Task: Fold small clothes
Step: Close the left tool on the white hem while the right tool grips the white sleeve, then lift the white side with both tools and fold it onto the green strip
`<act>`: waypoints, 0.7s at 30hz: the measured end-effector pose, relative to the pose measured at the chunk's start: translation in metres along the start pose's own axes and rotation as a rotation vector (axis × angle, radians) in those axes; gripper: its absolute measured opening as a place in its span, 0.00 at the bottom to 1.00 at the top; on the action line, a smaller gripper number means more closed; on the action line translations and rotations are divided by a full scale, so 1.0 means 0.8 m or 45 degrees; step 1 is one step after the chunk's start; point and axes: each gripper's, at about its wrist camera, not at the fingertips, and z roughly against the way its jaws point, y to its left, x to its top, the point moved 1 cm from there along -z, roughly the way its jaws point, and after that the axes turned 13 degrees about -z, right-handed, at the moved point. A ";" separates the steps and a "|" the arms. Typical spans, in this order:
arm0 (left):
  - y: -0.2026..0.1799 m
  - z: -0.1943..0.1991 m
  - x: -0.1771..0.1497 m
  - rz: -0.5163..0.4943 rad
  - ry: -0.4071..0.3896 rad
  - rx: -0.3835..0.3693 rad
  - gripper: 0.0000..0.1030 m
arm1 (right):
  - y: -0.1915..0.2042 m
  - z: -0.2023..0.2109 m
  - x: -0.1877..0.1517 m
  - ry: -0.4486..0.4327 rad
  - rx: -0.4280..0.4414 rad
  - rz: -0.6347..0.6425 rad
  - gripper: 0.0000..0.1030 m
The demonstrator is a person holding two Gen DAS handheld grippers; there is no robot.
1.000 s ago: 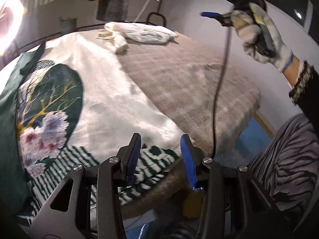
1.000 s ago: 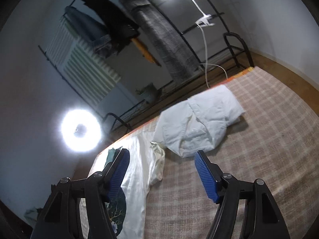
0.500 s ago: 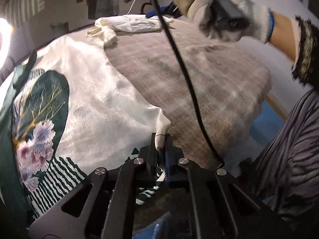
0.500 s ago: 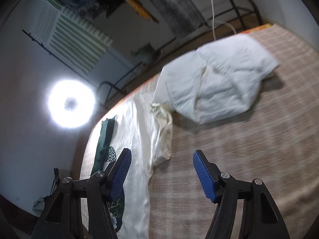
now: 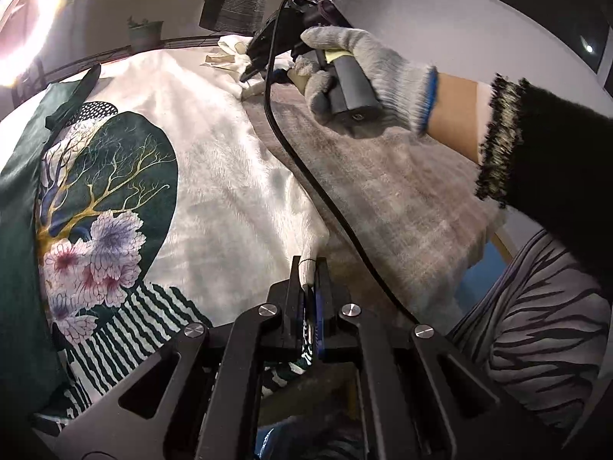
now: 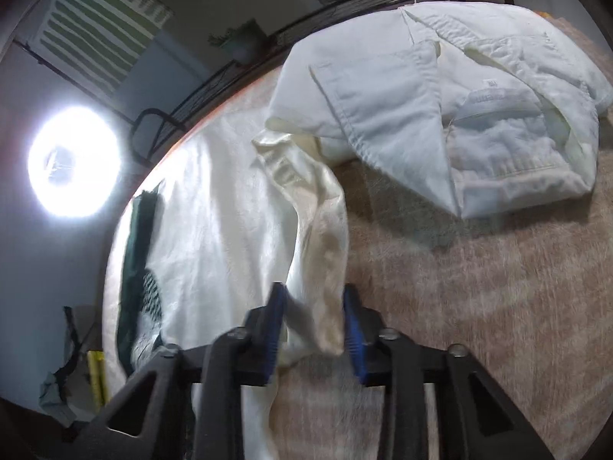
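**Both grippers take hold of printed shirt on bed**

The left hand-held gripper (image 5: pixel 311 281), at the bottom centre of its frame, is now shut tight on a white corner of the shirt (image 5: pixel 214 176); a second ago its jaws stood open above the hem. The shirt lies spread flat across the left half of the bed (image 5: pixel 402 191), its green tree-and-flower print facing up. At the upper centre of the same frame, the gloved right hand (image 5: pixel 356 73) has swung down from mid-air to the shirt's far edge. There the right hand-held gripper (image 6: pixel 312 318) straddles the cream sleeve (image 6: pixel 322 230), jaws partly closed with fabric between the blue pads, though blur leaves it unclear whether they grip yet. A second white garment (image 6: pixel 440 107) sits bunched at the upper right of the right wrist frame, just beyond the sleeve. With one side of the shirt pinned at two points, the first fold looks ready to begin.
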 end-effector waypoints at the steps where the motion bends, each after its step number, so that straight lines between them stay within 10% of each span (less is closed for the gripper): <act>1: 0.001 0.001 -0.001 0.006 -0.002 -0.003 0.02 | 0.001 -0.001 0.003 -0.006 -0.008 -0.008 0.07; 21: 0.083 0.064 -0.042 0.333 -0.097 0.071 0.02 | 0.181 0.000 -0.011 -0.170 -0.045 0.288 0.00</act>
